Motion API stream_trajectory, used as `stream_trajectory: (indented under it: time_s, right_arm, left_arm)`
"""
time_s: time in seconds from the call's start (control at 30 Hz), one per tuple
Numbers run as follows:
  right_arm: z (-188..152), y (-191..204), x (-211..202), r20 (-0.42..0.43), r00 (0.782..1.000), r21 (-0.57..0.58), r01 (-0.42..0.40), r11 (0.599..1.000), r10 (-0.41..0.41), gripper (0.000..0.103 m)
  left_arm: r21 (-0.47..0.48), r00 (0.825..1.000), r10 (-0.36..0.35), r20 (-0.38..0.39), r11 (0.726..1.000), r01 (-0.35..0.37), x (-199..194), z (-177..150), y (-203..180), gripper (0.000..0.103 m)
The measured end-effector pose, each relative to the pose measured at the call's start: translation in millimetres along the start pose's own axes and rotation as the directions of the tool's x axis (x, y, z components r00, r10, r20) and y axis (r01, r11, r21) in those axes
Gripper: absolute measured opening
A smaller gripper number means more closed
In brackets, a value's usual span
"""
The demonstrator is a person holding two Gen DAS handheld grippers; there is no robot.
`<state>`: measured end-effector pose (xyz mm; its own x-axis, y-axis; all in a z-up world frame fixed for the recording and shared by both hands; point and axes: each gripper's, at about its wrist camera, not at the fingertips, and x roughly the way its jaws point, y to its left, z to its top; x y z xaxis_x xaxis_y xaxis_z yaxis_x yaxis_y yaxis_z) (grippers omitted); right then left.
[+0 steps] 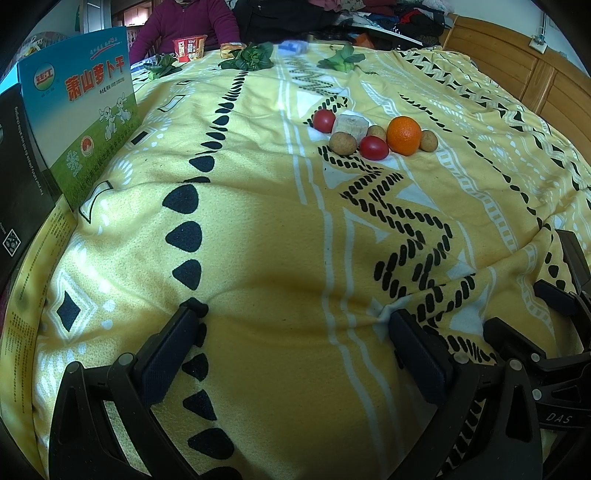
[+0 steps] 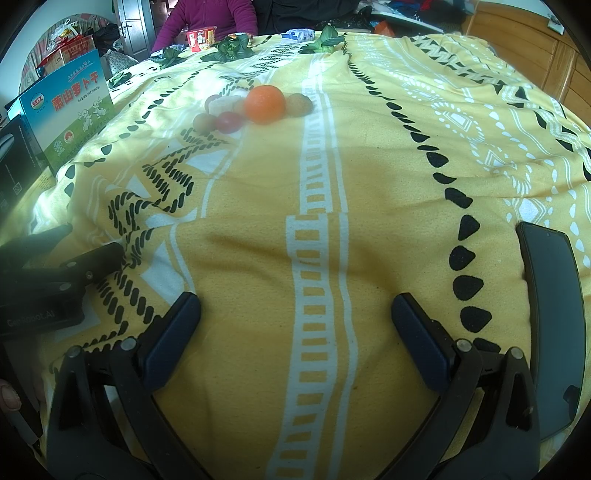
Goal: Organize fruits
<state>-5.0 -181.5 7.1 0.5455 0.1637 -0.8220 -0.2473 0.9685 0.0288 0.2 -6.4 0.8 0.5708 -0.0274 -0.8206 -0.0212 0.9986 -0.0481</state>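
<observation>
On the yellow patterned blanket (image 1: 258, 221) a cluster of fruit lies far ahead: an orange (image 1: 404, 135), two red tomatoes (image 1: 373, 147) (image 1: 324, 120), three small brown round fruits (image 1: 343, 143) (image 1: 428, 140) (image 1: 376, 132) and a pale chunk (image 1: 349, 124). The right wrist view shows the same cluster blurred, with the orange (image 2: 265, 103) largest. My left gripper (image 1: 295, 314) is open and empty, low over the blanket, well short of the fruit. My right gripper (image 2: 295, 299) is open and empty too, beside the left one (image 2: 55, 273).
A blue and green carton (image 1: 85, 110) stands at the left edge beside a black box (image 1: 18, 192). Leafy greens (image 1: 251, 55), a red noodle cup (image 1: 189, 47) and a seated person (image 1: 184, 26) are at the far side. A dark phone (image 2: 550, 317) lies at right.
</observation>
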Motion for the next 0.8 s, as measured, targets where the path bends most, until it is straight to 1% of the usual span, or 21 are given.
stream_trajectory:
  time_s: [0.8]
  right_arm:
    - [0.3, 0.0, -0.2, 0.000, 1.000, 0.000, 0.000, 1.000, 0.000, 0.103]
  left_arm:
    - [0.000, 1.000, 0.000, 0.001, 1.000, 0.000, 0.2, -0.1, 1.1, 0.103]
